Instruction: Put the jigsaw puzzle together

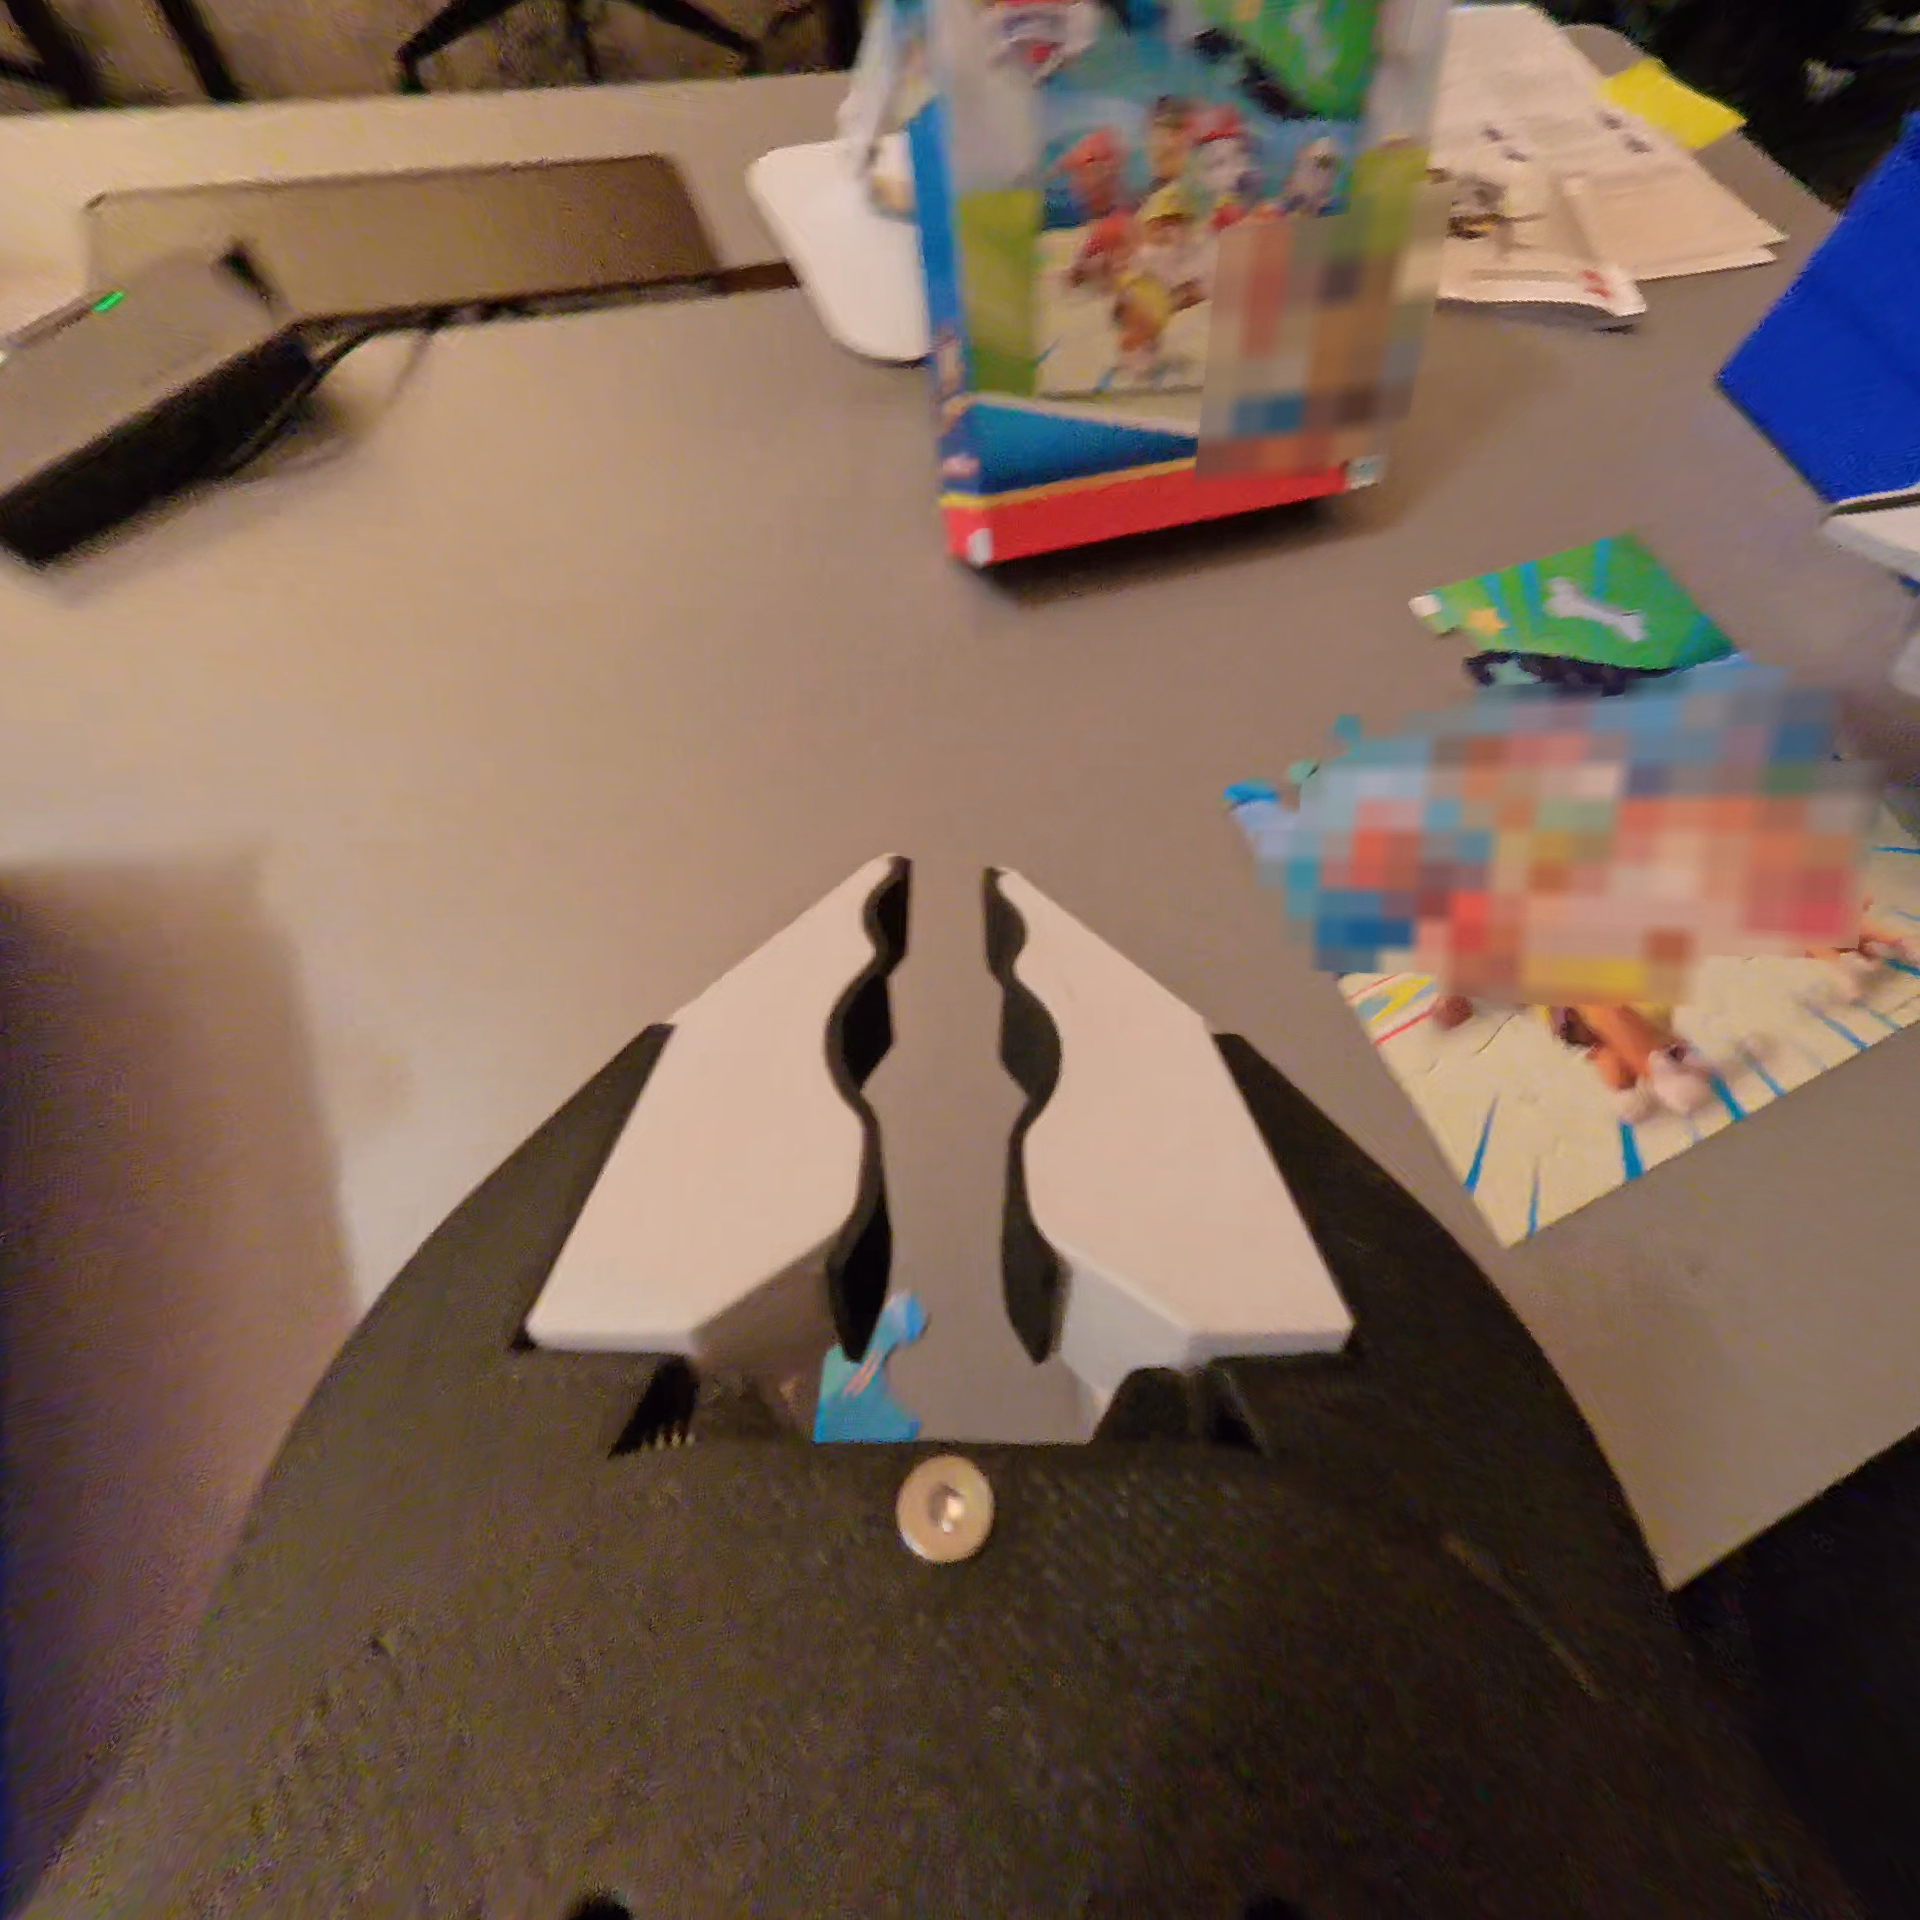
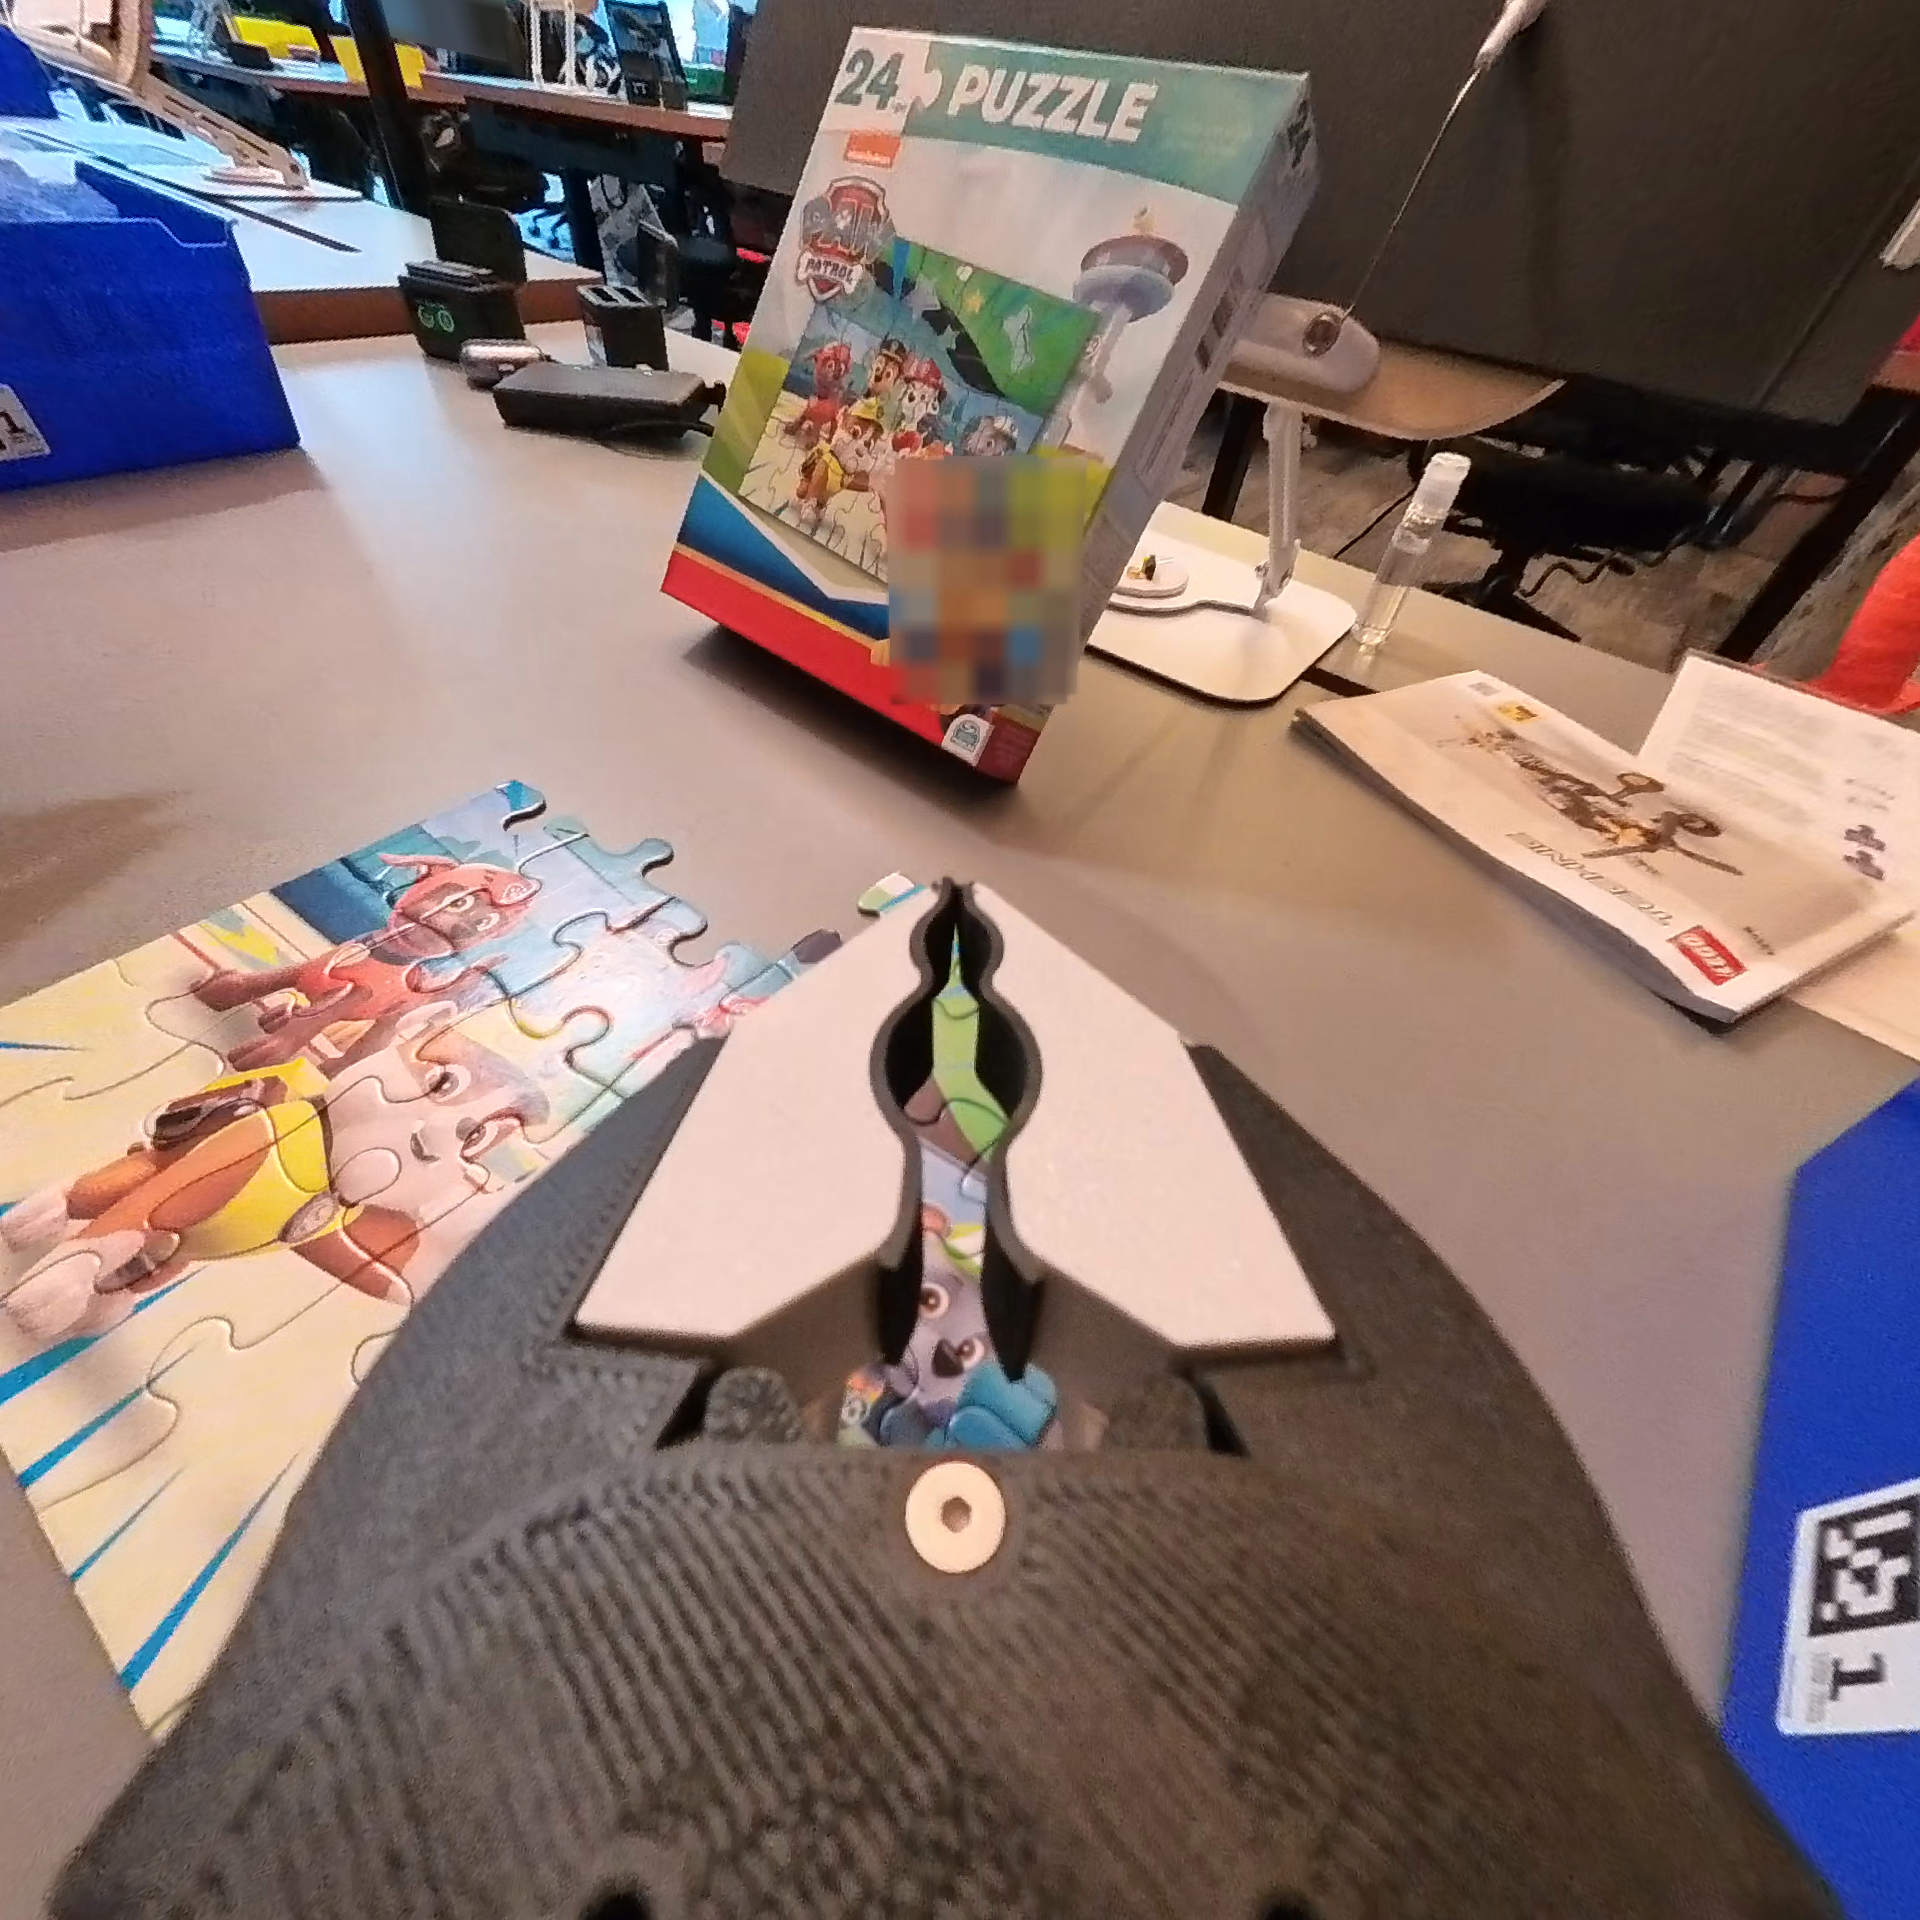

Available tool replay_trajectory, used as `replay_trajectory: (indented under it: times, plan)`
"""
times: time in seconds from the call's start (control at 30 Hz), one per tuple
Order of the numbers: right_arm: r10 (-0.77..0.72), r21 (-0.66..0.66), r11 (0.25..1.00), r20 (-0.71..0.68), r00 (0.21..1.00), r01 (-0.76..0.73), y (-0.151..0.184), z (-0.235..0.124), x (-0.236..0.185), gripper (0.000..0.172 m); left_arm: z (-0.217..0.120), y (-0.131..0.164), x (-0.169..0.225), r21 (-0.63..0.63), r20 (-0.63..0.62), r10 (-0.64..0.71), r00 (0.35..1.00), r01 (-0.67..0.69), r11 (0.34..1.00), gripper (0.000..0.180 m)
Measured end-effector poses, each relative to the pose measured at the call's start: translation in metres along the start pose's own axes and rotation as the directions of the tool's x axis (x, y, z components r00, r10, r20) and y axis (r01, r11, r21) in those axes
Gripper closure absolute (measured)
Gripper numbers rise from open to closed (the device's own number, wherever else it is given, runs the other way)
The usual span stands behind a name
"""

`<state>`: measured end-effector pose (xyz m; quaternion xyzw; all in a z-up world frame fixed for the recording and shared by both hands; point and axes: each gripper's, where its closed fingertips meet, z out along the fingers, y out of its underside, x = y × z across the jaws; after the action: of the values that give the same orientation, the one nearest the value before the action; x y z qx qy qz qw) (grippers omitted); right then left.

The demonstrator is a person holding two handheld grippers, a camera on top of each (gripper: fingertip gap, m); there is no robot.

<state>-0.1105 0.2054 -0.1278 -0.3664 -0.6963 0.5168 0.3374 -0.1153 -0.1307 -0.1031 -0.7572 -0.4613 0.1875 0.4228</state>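
**Two grippers beside a part-assembled jigsaw**

Left wrist view, from left to right. A black power brick (image 1: 135, 416) lies at the far left of the grey counter (image 1: 623, 675), well apart from everything else. The left gripper (image 1: 945, 868) is held over bare counter with its fingers a narrow way apart. Nothing is seen between the fingertips. A small blue piece (image 1: 868, 1371) shows low down between the roots of the fingers, and whether it is touched cannot be told. Beyond the gripper, a picture box (image 1: 1143, 312) stands upright, probably so that its printed front stays readable. To the right, the jigsaw (image 1: 1558, 1091) lies flat near the counter's edge, with a loose green piece (image 1: 1579, 613) just behind it. The jigsaw is thus to the right of this gripper and apart from it.

Right wrist view, from left to right. The jigsaw (image 2: 312, 1039) is spread flat on the left and runs under the gripper; its picture can be seen through the openings between the fingers. The right gripper (image 2: 961, 896) is closed, its tips meeting directly above the jigsaw's far edge. A pale green tab (image 2: 885, 896) lies just beside the tips, and contact cannot be judged. Nothing is plainly gripped. A booklet (image 2: 1610, 862) and a blue marker card (image 2: 1849, 1558) lie to the right, clear of the gripper.
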Motion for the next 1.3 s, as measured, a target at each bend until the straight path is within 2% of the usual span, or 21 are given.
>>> replay_trajectory:
  times: [0.07,0.17,0.27,0.37,0.53,0.83,0.97,1.3]
  plan:
    - [0.000,-0.013,1.000,0.007,1.000,0.000,0.002,0.001,-0.002,0.172,-0.023,0.017,-0.022,-0.015,0.034,-0.036,0.999,0.036,0.999,0.149]
    - [-0.027,-0.016,1.000,0.003,1.000,0.027,0.002,0.002,-0.004,0.172,-0.044,0.038,-0.039,-0.058,0.060,-0.024,0.998,0.028,0.998,0.138]
    - [-0.045,-0.039,0.998,0.007,0.999,0.046,0.006,0.004,-0.007,0.172,-0.048,0.074,-0.056,-0.209,0.113,0.011,0.993,0.013,0.978,0.136]
    - [-0.066,-0.052,0.996,-0.009,0.998,0.066,0.008,0.004,-0.005,0.172,-0.047,0.108,-0.058,-0.341,0.085,-0.013,0.996,0.041,0.939,0.136]
    - [-0.053,-0.049,0.997,-0.024,0.998,0.051,0.009,0.004,0.000,0.172,-0.050,0.117,-0.058,-0.342,0.070,-0.057,0.996,0.078,0.936,0.140]
    - [-0.042,-0.047,0.998,-0.034,0.999,0.040,0.010,0.003,0.004,0.172,-0.077,0.143,-0.057,-0.433,0.083,0.012,0.997,0.025,0.901,0.142]
    - [-0.047,-0.049,0.998,-0.042,0.998,0.045,0.010,0.002,0.005,0.172,-0.080,0.153,-0.049,-0.461,0.039,0.011,0.999,0.009,0.887,0.143]
    - [-0.044,-0.034,0.999,-0.046,0.998,0.042,0.008,0.000,0.007,0.172,-0.064,0.141,-0.018,-0.439,-0.111,0.013,0.994,-0.061,0.896,0.144]
